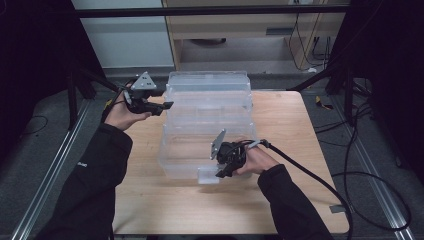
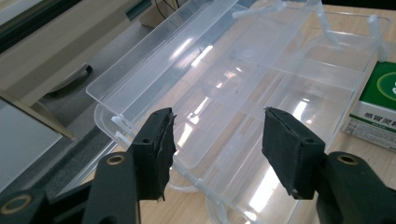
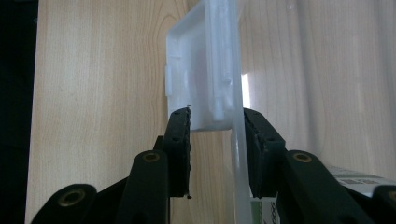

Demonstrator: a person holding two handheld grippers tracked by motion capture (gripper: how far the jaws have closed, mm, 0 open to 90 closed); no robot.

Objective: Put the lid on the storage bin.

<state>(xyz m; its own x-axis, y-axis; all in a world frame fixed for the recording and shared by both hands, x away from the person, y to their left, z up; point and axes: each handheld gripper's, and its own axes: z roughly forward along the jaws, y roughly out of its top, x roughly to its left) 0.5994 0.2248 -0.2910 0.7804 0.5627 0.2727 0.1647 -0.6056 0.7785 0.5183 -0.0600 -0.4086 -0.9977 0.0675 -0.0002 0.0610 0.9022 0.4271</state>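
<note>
From the high view, a light wooden desk stands on a grey carpeted floor, with dark frame posts at both sides and a pale cabinet behind it. A clear plastic compartment box lies open across the middle of the desk, its lid thrown back toward the far edge. The left tool hovers at the box's left rim, jaws apart, with nothing between them. The right tool sits at the near front edge of the box, at the white latch. Black cables trail over the floor on the right.

In the left gripper view, the two black jaws stand well apart in the air, holding nothing. Beyond them lies the open box with its dividers and the raised lid — glare streaks run across the plastic. A green and white carton rests on the desk just beside the box's far side. Past the desk edge the cabinet front and grey floor show.

In the right gripper view, the jaws stand either side of the box's thin clear front wall, right under the latch — the right pad lies against the wall, while a gap shows at the left pad, so I cannot tell whether they clamp it. Pale wood grain of the desk runs behind.
</note>
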